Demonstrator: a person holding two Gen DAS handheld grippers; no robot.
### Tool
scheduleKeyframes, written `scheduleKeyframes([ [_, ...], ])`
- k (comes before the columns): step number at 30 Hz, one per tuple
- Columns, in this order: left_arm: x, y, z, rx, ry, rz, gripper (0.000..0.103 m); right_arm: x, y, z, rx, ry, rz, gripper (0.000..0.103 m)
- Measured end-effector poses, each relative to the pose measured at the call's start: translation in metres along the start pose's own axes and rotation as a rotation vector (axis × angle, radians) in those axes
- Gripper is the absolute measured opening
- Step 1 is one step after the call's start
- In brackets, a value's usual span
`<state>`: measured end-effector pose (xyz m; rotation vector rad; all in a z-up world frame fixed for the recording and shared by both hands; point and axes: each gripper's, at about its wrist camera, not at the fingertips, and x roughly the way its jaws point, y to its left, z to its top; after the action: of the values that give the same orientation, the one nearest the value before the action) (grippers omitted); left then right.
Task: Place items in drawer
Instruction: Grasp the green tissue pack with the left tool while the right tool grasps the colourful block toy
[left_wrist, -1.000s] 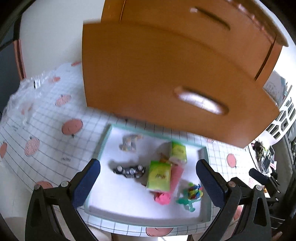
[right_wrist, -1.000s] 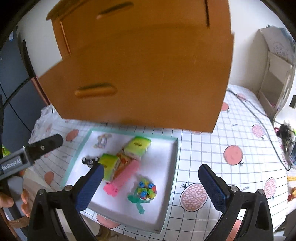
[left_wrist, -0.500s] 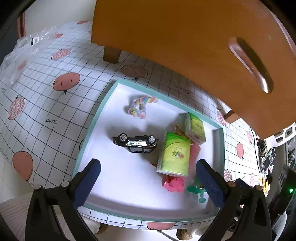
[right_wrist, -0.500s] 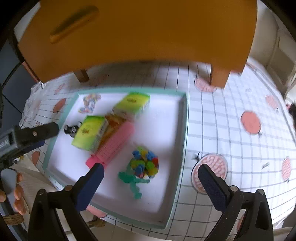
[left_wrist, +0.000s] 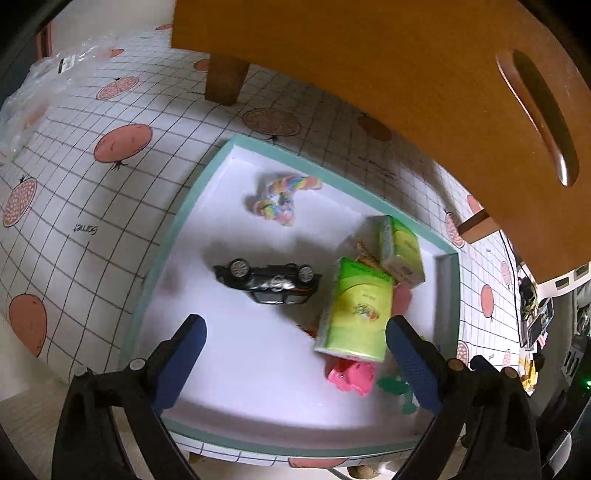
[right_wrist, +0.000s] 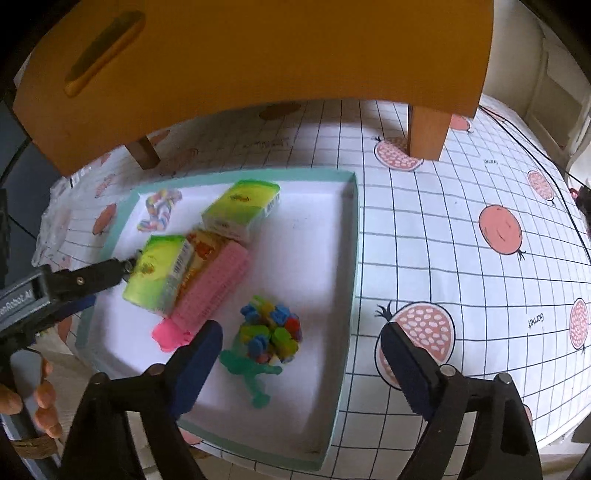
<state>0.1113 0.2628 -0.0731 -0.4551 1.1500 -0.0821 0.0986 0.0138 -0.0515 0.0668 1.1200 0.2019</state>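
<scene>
Hovering over the shallow white tray with the teal rim (left_wrist: 173, 236), both grippers point steeply down and hold nothing. Left gripper (left_wrist: 295, 343): jaws spread wide but closing, nothing pinched; the black toy car (left_wrist: 267, 282), lying on its side with wheels facing the camera, sits just ahead of the gap between them. Its long axis runs across the view, roughly in line with the jaw-to-jaw direction, so as I read it the pads would meet it end-on; a wrist roll looks needed to take it across the narrow body. Right gripper (right_wrist: 299, 350): jaws also apart and closing, empty; the cluster of small multicoloured plastic blocks (right_wrist: 271, 334) with the green plastic figure (right_wrist: 247, 369) lies ahead of the gap, toward its left finger. Each hand is nearer its own target: left for the car, right for the blocks. Between them sit two green tissue packs (right_wrist: 159, 273), an orange snack packet (right_wrist: 205, 249), a pink ribbed toy (right_wrist: 210, 291) and a pastel rope twist (left_wrist: 282, 197), all inside the tray. The orange wooden drawer front with its slot handle (left_wrist: 535, 114) overhangs the tray's far edge; whether any drawer is pulled out cannot be told from here. No item has been lifted yet.
</scene>
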Motion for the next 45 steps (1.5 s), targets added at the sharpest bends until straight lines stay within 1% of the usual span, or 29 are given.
scheduleKeyframes([
  [3,0.003,-0.008,0.002,0.022,0.0,-0.007,0.098,-0.001,0.001,0.004,-0.002,-0.015,0.005,0.084],
  [7,0.008,-0.021,0.004,0.057,-0.006,0.002,0.097,0.003,0.002,0.005,0.017,-0.01,0.031,0.082],
  [10,0.011,-0.029,0.005,0.08,-0.004,0.003,0.083,0.007,0.004,0.006,0.005,-0.009,0.033,0.08],
  [12,0.016,-0.032,0.005,0.088,0.006,0.007,0.083,0.01,0.007,0.005,-0.01,-0.005,0.035,0.079],
  [15,0.02,-0.033,0.003,0.089,0.01,0.014,0.08,0.014,0.01,0.004,-0.027,0.006,0.033,0.076],
  [17,0.023,-0.035,0.002,0.091,0.019,0.016,0.075,0.016,0.012,0.003,-0.032,0.014,0.029,0.075],
  [20,0.028,-0.034,0.0,0.076,0.032,0.017,0.075,0.02,0.012,0.002,-0.039,0.024,0.017,0.073],
  [22,0.029,-0.032,0.0,0.062,0.038,0.011,0.075,0.023,0.011,0.002,-0.036,0.034,0.01,0.069],
  [25,0.03,-0.034,0.0,0.068,0.038,0.017,0.075,0.027,0.009,0.002,-0.032,0.047,-0.001,0.062],
  [28,0.034,-0.038,-0.001,0.076,0.054,0.02,0.067,0.031,0.008,0.002,-0.026,0.057,0.003,0.061],
  [37,0.038,-0.041,-0.004,0.094,0.062,0.043,0.064,0.031,0.011,0.002,-0.031,0.063,0.013,0.059],
  [39,0.037,-0.038,-0.004,0.077,0.063,0.035,0.061,0.032,0.012,0.001,-0.037,0.067,0.014,0.058],
  [40,0.037,-0.037,-0.004,0.069,0.062,0.034,0.056,0.033,0.013,0.001,-0.042,0.071,0.012,0.052],
  [41,0.037,-0.036,-0.004,0.063,0.061,0.035,0.055,0.034,0.013,0.0,-0.045,0.078,0.013,0.05],
  [44,0.036,-0.033,-0.005,0.05,0.065,0.026,0.055,0.036,0.012,-0.001,-0.043,0.085,0.012,0.049],
  [45,0.036,-0.033,-0.005,0.05,0.064,0.024,0.055,0.036,0.012,-0.001,-0.04,0.084,0.011,0.046],
])
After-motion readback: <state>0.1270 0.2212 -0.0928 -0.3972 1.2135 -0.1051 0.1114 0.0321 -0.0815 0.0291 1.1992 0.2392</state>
